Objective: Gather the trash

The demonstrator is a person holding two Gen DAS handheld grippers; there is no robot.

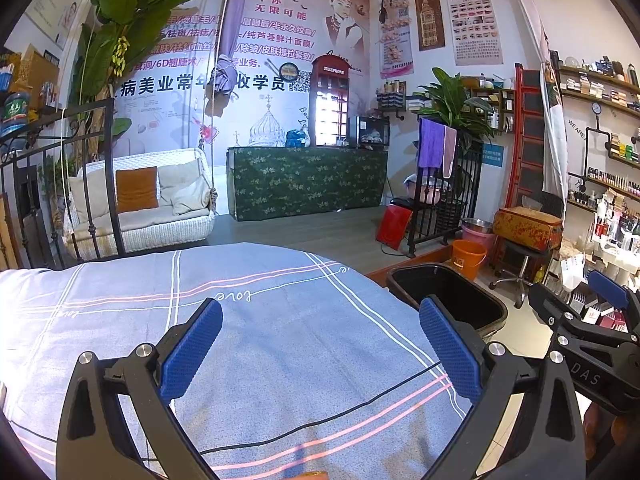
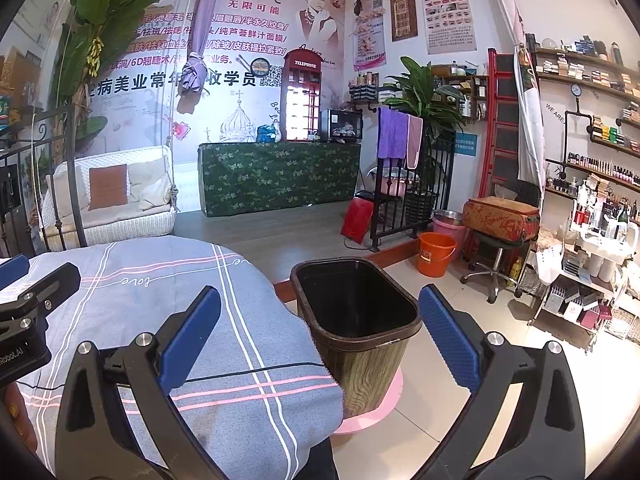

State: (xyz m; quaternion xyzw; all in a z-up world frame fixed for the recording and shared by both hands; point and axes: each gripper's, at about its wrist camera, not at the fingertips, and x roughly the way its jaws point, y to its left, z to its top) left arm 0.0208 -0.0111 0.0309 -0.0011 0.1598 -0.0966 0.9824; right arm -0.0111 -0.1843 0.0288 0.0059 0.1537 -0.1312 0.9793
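A wood-grain trash bin [image 2: 360, 344] with a dark rim and a black, empty-looking inside stands on the floor beside the bed; its rim shows in the left wrist view [image 1: 448, 280]. My left gripper [image 1: 320, 344] is open and empty above the blue-grey bedsheet [image 1: 280, 320]. My right gripper [image 2: 320, 340] is open and empty, hovering over the bed's edge and the bin. The right gripper also shows at the right of the left wrist view [image 1: 592, 320]. No trash item is visible.
A thin black cable [image 1: 320, 420] lies across the sheet. An orange bucket [image 2: 436, 254], a pink basin [image 2: 450, 224], a stool with a patterned case [image 2: 500, 220] and a shelf cart [image 2: 592, 280] stand on the floor to the right. A black metal bed frame [image 1: 100, 184] is at the left.
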